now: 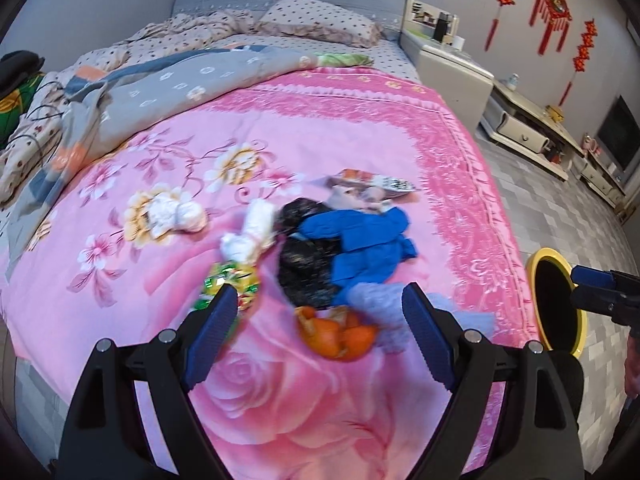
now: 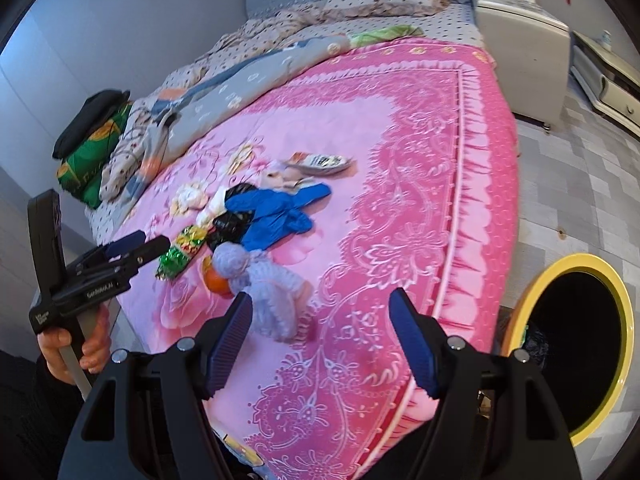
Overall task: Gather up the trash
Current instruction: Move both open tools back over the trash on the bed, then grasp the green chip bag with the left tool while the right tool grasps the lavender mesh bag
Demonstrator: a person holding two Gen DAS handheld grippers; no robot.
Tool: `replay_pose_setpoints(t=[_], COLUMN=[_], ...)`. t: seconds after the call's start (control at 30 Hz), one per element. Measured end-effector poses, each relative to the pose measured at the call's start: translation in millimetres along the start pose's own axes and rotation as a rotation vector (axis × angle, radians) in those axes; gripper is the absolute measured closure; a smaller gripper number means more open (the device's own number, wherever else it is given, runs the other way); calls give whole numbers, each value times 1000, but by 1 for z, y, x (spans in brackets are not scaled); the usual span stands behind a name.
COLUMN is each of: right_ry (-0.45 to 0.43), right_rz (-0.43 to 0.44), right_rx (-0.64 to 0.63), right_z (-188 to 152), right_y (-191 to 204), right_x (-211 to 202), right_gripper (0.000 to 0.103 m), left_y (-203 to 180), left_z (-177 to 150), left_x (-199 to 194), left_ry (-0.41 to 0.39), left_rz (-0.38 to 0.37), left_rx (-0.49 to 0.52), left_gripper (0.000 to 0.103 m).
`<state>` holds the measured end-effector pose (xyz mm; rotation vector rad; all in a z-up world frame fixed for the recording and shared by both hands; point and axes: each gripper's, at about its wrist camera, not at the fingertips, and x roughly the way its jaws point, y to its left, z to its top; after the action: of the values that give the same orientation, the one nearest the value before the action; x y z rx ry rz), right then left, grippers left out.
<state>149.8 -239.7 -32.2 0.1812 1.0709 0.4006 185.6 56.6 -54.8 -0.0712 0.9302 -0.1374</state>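
Trash lies in a heap on the pink floral bedspread (image 1: pixel 360 128): orange peel (image 1: pixel 338 334), a green-and-gold wrapper (image 1: pixel 230 280), white crumpled tissues (image 1: pixel 176 212), a black bag (image 1: pixel 306 268), a blue bag (image 1: pixel 368 244), a lilac knitted piece (image 1: pixel 384 300) and a printed packet (image 1: pixel 376 182). My left gripper (image 1: pixel 316 312) is open and empty, just above the peel. My right gripper (image 2: pixel 320 316) is open and empty over the bed edge, next to the lilac piece (image 2: pixel 268 280). The yellow-rimmed bin (image 2: pixel 624 320) stands on the floor to the right.
A rumpled grey quilt (image 1: pixel 168 84) and pillows (image 1: pixel 320 20) fill the far half of the bed. A white bedside cabinet (image 1: pixel 452 64) and low TV stand (image 1: pixel 532 128) line the right wall. Grey tiled floor (image 2: pixel 580 184) lies beside the bed.
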Motion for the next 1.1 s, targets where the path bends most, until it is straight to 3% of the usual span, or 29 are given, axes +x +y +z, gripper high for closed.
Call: replay_pose_setpoints(t=[0.37,0.87,1.1], right_ry=[124,218,251], right_rz=[-17,-58,-56], right_rx=[-109,-159,-165], right_z=[-3,1,4], right_y=[41,52,51], right_x=[56,109,129], right_gripper=[36,36,36], left_y=[55,72,78], left_z=[-16,-20,-20], left_x=[25,67,86], left_ry=[56,129,159], left_rz=[69,78,70], left_rx=[-50,-52,-68], left_gripper=[23,23,31])
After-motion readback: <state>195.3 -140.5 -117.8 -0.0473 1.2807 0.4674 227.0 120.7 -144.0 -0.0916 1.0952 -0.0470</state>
